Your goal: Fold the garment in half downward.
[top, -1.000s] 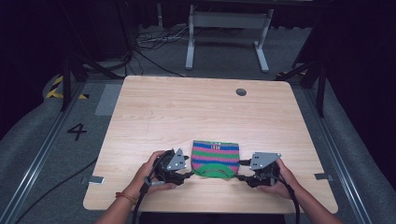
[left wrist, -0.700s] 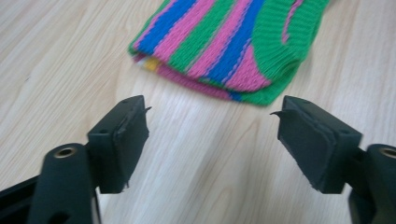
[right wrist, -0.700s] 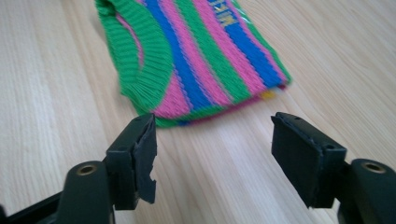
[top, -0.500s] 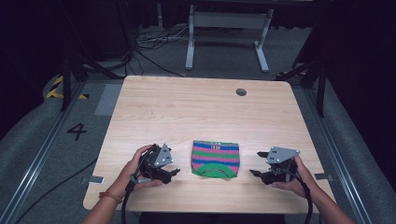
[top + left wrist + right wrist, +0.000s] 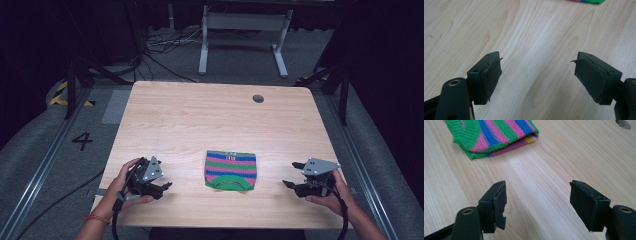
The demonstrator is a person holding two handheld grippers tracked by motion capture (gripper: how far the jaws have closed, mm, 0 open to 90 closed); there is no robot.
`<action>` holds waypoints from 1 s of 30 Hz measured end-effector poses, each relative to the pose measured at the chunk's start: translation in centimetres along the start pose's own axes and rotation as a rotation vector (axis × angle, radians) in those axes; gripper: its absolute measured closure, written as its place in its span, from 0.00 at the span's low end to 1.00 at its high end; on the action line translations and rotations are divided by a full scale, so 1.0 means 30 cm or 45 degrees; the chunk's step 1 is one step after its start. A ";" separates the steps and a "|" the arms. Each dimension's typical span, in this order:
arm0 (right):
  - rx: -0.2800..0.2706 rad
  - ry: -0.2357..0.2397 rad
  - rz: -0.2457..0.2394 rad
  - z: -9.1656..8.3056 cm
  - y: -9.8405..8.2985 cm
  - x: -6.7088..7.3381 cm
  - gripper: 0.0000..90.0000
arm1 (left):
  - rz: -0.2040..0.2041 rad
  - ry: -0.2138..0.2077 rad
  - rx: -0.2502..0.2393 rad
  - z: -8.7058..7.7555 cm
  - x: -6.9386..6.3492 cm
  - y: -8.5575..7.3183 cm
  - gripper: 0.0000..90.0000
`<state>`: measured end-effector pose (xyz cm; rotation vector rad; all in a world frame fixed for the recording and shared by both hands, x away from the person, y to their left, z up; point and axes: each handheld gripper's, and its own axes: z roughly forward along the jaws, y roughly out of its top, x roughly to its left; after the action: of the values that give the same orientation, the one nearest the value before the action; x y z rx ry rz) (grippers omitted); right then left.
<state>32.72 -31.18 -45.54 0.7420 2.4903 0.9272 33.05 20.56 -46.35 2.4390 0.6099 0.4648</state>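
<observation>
The folded striped knit (image 5: 230, 170) lies flat mid-tabletop (image 5: 210, 120); left gripper (image 5: 161, 188) at nine o'clock, right gripper (image 5: 290, 184) at three, both released, likely finished.

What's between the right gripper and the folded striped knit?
Nothing: bare wooden table lies between the open right gripper and the striped knit, clear in the high view and the right gripper view.

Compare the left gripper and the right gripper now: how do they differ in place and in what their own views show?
The left gripper lies left of the striped knit garment; the right gripper lies to its right. The left gripper view catches just the garment's edge; the right gripper view shows far more. Both stand open, empty, clear of the garment.
</observation>
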 end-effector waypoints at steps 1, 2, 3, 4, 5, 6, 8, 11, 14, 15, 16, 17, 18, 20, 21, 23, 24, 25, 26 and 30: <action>0.007 -0.003 0.002 -0.006 -0.008 -0.004 0.34 | -0.010 -0.001 0.002 -0.008 0.003 -0.014 0.24; 0.013 -0.011 0.016 -0.014 -0.022 -0.008 0.35 | -0.010 -0.001 0.002 -0.008 0.003 -0.014 0.24; 0.013 -0.011 0.016 -0.014 -0.022 -0.008 0.35 | -0.021 -0.003 0.002 -0.013 0.005 -0.024 0.24; 0.015 -0.014 0.028 -0.019 -0.033 -0.013 0.35 | -0.020 -0.001 0.009 -0.018 0.008 -0.038 0.24; 0.016 -0.017 0.045 -0.025 -0.049 -0.018 0.35 | -0.027 0.002 0.009 -0.019 0.008 -0.048 0.24; 0.019 -0.021 0.055 -0.030 -0.061 -0.020 0.35 | -0.032 -0.002 0.012 -0.020 0.009 -0.055 0.24; 0.025 -0.025 0.075 -0.037 -0.081 -0.024 0.35 | -0.037 -0.006 0.020 -0.024 0.012 -0.075 0.24; 0.030 -0.032 0.107 -0.049 -0.115 -0.030 0.34 | -0.062 -0.008 0.027 -0.030 0.018 -0.102 0.24; 0.027 -0.042 0.135 -0.060 -0.146 -0.037 0.34 | -0.087 -0.019 0.028 -0.035 0.023 -0.127 0.23; 0.023 -0.039 0.145 -0.062 -0.156 -0.039 0.34 | -0.093 -0.021 0.029 -0.037 0.024 -0.134 0.23; 0.023 -0.039 0.158 -0.064 -0.167 -0.039 0.34 | -0.101 -0.020 0.026 -0.038 0.025 -0.144 0.23; 0.023 -0.043 0.170 -0.066 -0.180 -0.039 0.34 | -0.107 -0.022 0.024 -0.039 0.026 -0.151 0.23; 0.023 -0.043 0.180 -0.067 -0.190 -0.041 0.34 | -0.116 -0.024 0.022 -0.040 0.026 -0.158 0.23; 0.020 -0.044 0.203 -0.069 -0.213 -0.040 0.33 | -0.135 -0.033 0.020 -0.042 0.028 -0.171 0.23; 0.020 -0.044 0.203 -0.069 -0.213 -0.040 0.33 | -0.135 -0.033 0.020 -0.042 0.028 -0.171 0.23; 0.011 -0.042 0.245 -0.070 -0.240 -0.034 0.32 | -0.150 -0.038 0.027 -0.044 0.031 -0.186 0.23; 0.008 -0.039 0.251 -0.071 -0.249 -0.032 0.32 | -0.172 -0.047 0.017 -0.046 0.035 -0.195 0.23; 0.003 -0.024 0.274 -0.074 -0.270 -0.025 0.31 | -0.198 -0.047 0.005 -0.050 0.039 -0.207 0.23; 0.009 -0.029 0.280 -0.075 -0.279 -0.023 0.30 | -0.207 -0.048 0.001 -0.052 0.042 -0.214 0.23; -0.010 -0.030 0.334 -0.082 -0.312 -0.022 0.27 | -0.253 -0.066 -0.022 -0.056 0.048 -0.235 0.22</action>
<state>28.79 -38.78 -50.10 1.0895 2.4052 1.0086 31.27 27.19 -49.07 2.3368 0.8123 0.3234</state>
